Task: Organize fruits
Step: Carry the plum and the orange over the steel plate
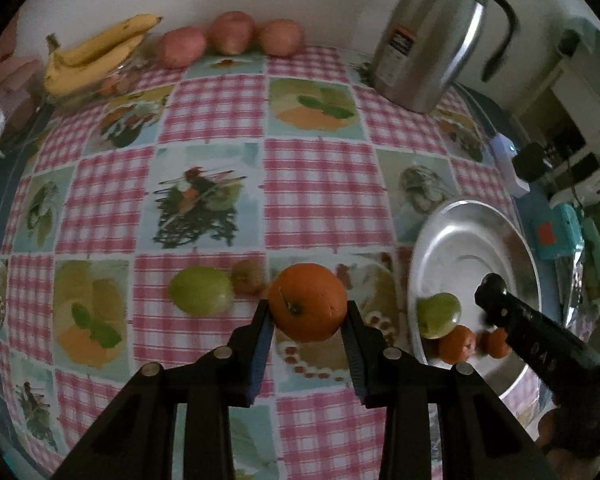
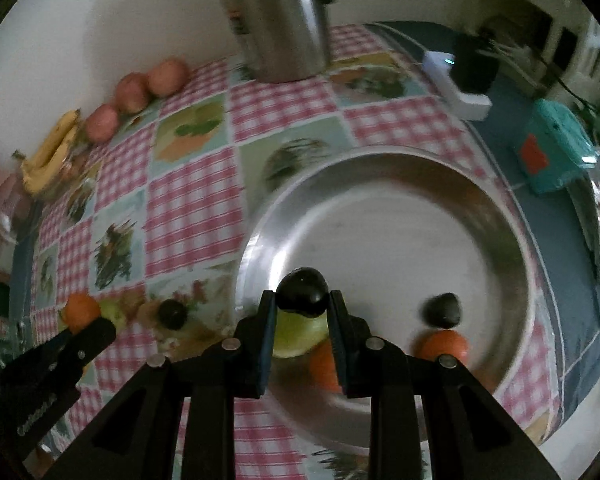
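My left gripper (image 1: 308, 322) is shut on an orange (image 1: 307, 301) and holds it above the checked tablecloth, left of the metal plate (image 1: 460, 236). My right gripper (image 2: 302, 322) is shut on a dark plum (image 2: 303, 291) over the near part of the metal plate (image 2: 400, 208). In the plate lie a green fruit (image 2: 296, 334), two oranges (image 2: 444, 346) and another dark plum (image 2: 443, 309). On the cloth lie a green fruit (image 1: 201, 290) and a small reddish fruit (image 1: 247, 277). The left gripper with its orange (image 2: 82, 310) also shows in the right wrist view.
A steel thermos jug (image 1: 436, 32) stands at the back right. Bananas (image 1: 96, 54) in a glass bowl and three red apples (image 1: 230, 34) line the back wall. A teal box (image 2: 556, 156) and a white charger (image 2: 456, 80) lie right of the plate.
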A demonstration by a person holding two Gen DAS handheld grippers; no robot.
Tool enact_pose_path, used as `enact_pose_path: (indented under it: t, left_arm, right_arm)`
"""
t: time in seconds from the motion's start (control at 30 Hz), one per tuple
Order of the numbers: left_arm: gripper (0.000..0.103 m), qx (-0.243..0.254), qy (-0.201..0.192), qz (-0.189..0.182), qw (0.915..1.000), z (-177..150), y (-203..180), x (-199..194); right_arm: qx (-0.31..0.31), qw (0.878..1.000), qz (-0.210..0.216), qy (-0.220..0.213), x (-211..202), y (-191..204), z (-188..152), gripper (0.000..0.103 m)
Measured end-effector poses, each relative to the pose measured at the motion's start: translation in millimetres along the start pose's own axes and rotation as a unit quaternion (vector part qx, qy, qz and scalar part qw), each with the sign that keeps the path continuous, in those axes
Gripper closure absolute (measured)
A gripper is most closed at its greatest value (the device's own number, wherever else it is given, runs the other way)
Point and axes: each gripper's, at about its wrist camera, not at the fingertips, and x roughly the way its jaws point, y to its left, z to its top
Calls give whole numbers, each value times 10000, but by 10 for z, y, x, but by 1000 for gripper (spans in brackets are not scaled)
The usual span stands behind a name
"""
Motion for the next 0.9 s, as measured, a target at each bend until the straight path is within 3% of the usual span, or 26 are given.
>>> enact_pose_path:
  t: [0.33, 0.57, 0.9]
  left_arm:
    - [66, 488, 4, -359, 9982, -55, -574, 94]
    - [66, 988, -252, -307, 9943, -60, -900, 221]
    - [66, 1141, -734, -300, 9903, -40, -1041, 413]
  right_arm:
    - [493, 9987, -127, -41, -33, -431, 5, 76]
    - [614, 9980, -119, -29, 27, -574, 33, 76]
    - [726, 9971, -48, -234, 150, -648, 59, 76]
